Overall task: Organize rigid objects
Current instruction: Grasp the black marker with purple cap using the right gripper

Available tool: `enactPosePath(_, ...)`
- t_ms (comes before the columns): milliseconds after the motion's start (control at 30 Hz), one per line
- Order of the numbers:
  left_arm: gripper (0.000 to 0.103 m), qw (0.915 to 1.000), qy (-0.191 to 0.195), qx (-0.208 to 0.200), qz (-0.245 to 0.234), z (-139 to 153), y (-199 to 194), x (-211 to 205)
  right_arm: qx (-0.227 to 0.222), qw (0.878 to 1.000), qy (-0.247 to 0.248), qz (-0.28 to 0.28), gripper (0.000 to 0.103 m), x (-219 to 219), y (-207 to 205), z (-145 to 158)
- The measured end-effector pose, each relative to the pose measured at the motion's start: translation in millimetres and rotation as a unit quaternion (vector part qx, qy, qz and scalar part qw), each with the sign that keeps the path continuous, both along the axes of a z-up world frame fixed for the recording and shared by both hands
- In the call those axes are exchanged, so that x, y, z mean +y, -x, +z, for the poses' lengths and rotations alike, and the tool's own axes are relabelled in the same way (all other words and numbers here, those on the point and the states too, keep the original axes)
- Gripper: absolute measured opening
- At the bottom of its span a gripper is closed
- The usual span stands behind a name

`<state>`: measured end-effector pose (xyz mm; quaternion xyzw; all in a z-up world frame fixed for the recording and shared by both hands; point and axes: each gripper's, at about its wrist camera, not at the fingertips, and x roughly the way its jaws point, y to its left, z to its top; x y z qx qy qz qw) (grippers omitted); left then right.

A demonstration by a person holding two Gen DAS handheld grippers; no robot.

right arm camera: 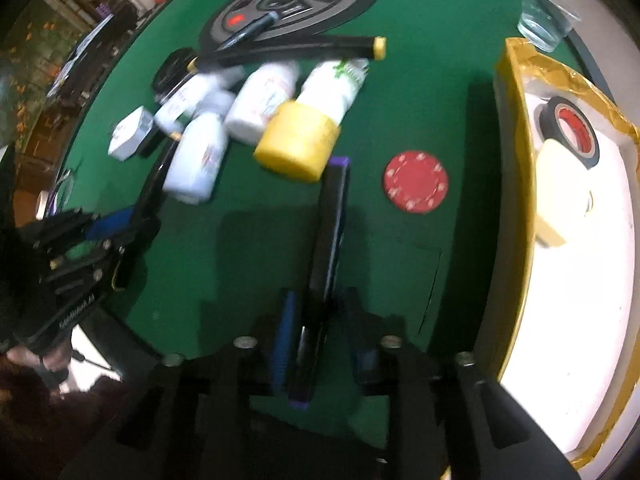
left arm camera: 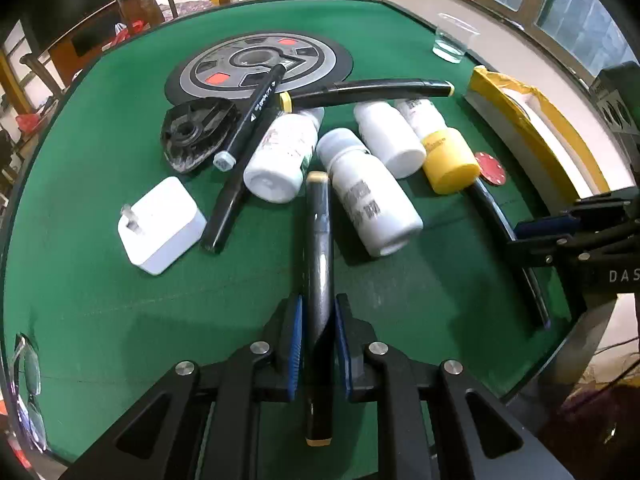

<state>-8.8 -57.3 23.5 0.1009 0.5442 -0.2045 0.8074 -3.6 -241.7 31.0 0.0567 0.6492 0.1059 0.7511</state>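
On the green table (left arm camera: 100, 300) lie several white bottles (left arm camera: 370, 196), one with a yellow cap (left arm camera: 450, 160), black markers (left arm camera: 256, 116), a white charger (left arm camera: 160, 226) and a red chip (left arm camera: 490, 168). My left gripper (left arm camera: 318, 336) is shut on a black marker with tan caps (left arm camera: 319, 264). My right gripper (right arm camera: 320, 332) has its jaws around a black marker with purple caps (right arm camera: 330, 232); a gap shows beside the marker and the view is blurred. The yellow-capped bottle (right arm camera: 298, 140) lies just beyond that marker's tip. The right gripper also shows in the left wrist view (left arm camera: 560, 232).
A box with gold tape (right arm camera: 516, 92) stands at the right, holding a black tape roll (right arm camera: 570, 132). A clear cup (left arm camera: 452, 38) stands at the far right. A round grey disc (left arm camera: 260, 64) and a black plastic part (left arm camera: 196, 136) lie at the back. Glasses (left arm camera: 28, 380) lie at the left edge.
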Motion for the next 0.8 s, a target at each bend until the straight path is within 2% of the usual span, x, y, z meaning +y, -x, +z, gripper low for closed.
enactPosePath(100,0.015,0.9997,-0.017,-0.017,-0.01,-1,-1,-7,0.001,1.0,-0.01,-0.01,0.032,-3,-7,-3)
enactPosePath(133,0.015,0.9995,-0.019,-0.022,-0.008,-1,1,-8,-0.001,1.0,-0.009,-0.01,0.029,-4,-7,-3)
enactPosePath(167,0.015,0.9995,-0.018,-0.024,-0.003,-1,2,-7,-0.003,1.0,-0.007,-0.009,0.016,-4,-2,-4)
enactPosePath(300,0.015,0.9991,0.028,-0.019,0.025,4,10,5,-0.013,1.0,-0.019,-0.008,0.016,-8,4,-2)
enactPosePath(400,0.015,0.9972,0.055,-0.039,0.032,17,17,10,-0.021,0.999,-0.029,-0.004,0.015,-9,5,9)
enactPosePath(600,0.015,0.9938,0.059,-0.09,0.029,48,30,1,-0.043,0.998,-0.049,-0.001,0.015,-23,17,26)
enactPosePath(800,0.015,0.9897,0.064,-0.126,0.023,69,36,-17,-0.093,0.993,-0.078,-0.004,0.015,-17,22,50)
